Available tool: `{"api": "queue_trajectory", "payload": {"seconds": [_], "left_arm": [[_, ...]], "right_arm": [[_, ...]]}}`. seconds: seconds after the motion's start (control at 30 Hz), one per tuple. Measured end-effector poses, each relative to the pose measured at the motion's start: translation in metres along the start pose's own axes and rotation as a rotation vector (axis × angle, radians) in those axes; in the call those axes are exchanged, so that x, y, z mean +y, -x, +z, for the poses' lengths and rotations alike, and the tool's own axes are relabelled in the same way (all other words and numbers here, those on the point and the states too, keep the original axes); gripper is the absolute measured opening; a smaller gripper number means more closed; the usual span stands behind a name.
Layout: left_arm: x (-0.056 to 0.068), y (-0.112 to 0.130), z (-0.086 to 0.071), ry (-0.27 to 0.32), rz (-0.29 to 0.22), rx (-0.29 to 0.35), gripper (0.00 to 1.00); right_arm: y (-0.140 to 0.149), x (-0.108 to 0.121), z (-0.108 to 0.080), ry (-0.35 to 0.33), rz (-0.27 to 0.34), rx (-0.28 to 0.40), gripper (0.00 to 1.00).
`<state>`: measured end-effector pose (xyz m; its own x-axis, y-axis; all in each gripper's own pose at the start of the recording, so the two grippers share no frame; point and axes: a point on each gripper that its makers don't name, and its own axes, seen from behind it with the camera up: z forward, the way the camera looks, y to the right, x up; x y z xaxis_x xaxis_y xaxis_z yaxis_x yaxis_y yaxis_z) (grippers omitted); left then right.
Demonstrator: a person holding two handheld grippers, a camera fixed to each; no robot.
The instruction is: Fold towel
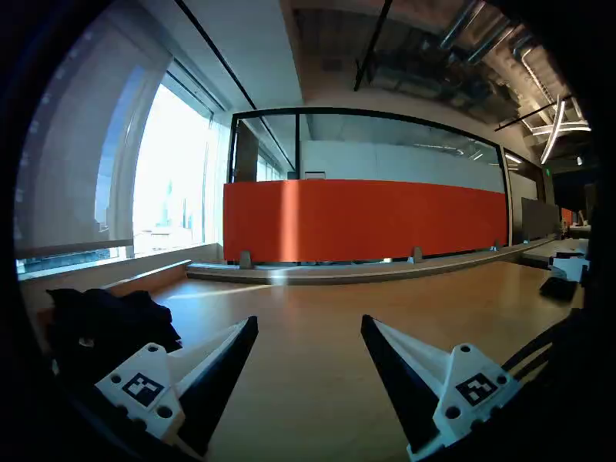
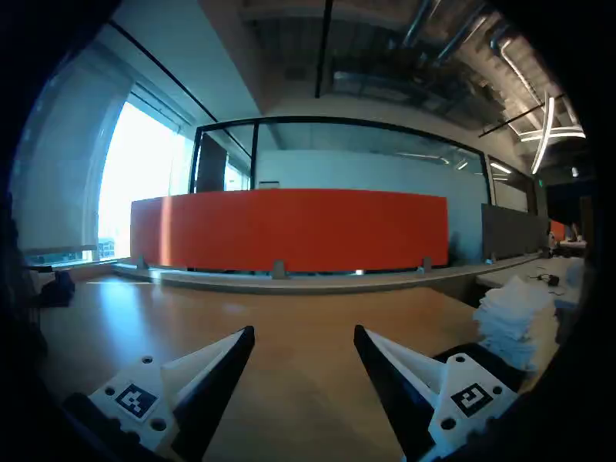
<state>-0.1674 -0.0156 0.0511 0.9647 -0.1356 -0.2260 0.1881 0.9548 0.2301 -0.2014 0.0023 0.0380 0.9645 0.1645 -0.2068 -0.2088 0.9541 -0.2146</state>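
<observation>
Nearest the lens in the left gripper view: left gripper [image 1: 309,319], white fingers [image 1: 192,369] with black inner faces and printed markers, parted wide, gripping nothing. Hovering low and level over the wooden tabletop [image 1: 323,308], aimed along it toward the orange partition [image 1: 362,219]. Much the same in the right gripper view: right gripper [image 2: 303,328] agape, nothing between its jaws, pointed across the same wood at the same partition. Probably held so with no cloth yet taken up: both tools level and ready rather than working. Bare wood between and ahead of both pairs of fingers.

As for the task's thing: stack of white folded towels [image 2: 517,319] at the right edge of the right gripper view, just beyond the right finger. Same table or a neighbouring one, hard to tell. Piled neatly, presumably as supply or as finished work; cannot tell which.

Dark crumpled cloth bundle [image 1: 108,327] beside the left finger in the left gripper view, toward the window side, apparently set aside and no part of the job.

Judged from this: no fold under way on any piece. Next, likely a turn rightward to the stack and a pinch on the top layer's edge alone. Risk there: catching several layers at once, or toppling the pile.
</observation>
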Motion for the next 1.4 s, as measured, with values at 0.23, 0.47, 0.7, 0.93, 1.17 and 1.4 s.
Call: {"api": "queue_trajectory", "payload": {"seconds": [0.23, 0.47, 0.7, 0.93, 1.17, 1.4], "left_arm": [[0.000, 0.000, 0.000, 0.000, 0.000, 0.000, 0.99], [0.000, -0.002, 0.000, 0.000, 0.000, -0.001, 0.99], [-0.001, -0.005, -0.002, 0.000, 0.000, -0.002, 1.00], [-0.002, -0.010, -0.004, 0.000, 0.001, -0.004, 0.99], [-0.004, -0.014, -0.005, 0.000, 0.001, -0.005, 0.99], [-0.004, -0.016, -0.005, 0.001, -0.001, -0.006, 1.00]], "right_arm": [[0.000, 0.000, 0.000, 0.000, 0.000, 0.000, 1.00], [0.000, 0.000, 0.000, 0.000, -0.001, 0.000, 1.00], [0.000, -0.001, 0.000, 0.000, 0.000, 0.000, 1.00], [0.000, 0.000, 0.000, 0.000, 0.000, 0.000, 1.00], [0.000, -0.001, 0.000, 0.000, 0.000, 0.000, 1.00], [0.000, -0.001, 0.000, 0.000, 0.000, 0.000, 1.00]]}}
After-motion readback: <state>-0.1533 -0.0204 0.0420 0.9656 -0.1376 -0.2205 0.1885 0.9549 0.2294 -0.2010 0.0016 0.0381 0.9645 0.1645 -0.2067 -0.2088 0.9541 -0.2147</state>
